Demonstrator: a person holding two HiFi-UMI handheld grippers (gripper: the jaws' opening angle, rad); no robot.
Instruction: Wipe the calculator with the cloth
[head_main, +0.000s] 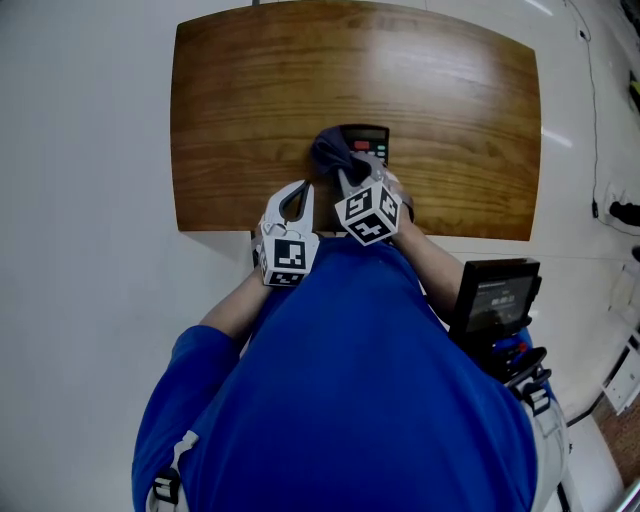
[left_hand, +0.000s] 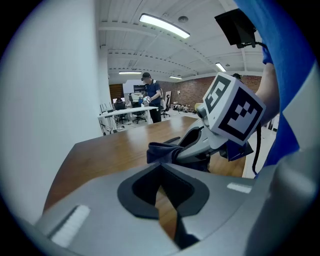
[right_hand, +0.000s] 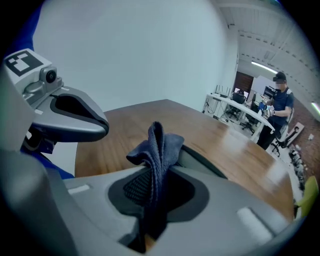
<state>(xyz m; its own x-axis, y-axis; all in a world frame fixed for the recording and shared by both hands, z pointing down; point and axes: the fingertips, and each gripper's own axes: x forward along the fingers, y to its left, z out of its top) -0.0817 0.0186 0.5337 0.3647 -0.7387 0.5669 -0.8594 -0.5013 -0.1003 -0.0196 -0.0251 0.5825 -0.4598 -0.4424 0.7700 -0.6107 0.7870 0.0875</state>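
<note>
Wooden table (head_main: 250, 100), white-walled office (left_hand: 130, 107): right gripper (head_main: 345, 175) pinches blue cloth (head_main: 330, 150) over the calculator (head_main: 370, 138) near the front edge; left gripper (head_main: 300, 192) closed, empty.

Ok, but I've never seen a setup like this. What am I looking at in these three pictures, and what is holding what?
There is no robot here: a person holds a two-jaw gripper in each hand. The head view looks steeply down from the person's head. The other two views come from cameras riding on each gripper, looking along its jaws. On the wooden table lies a dark calculator. The right gripper is shut on a dark blue cloth, bunched at the calculator's left side. The left gripper is shut on nothing, near the table's front edge.
</note>
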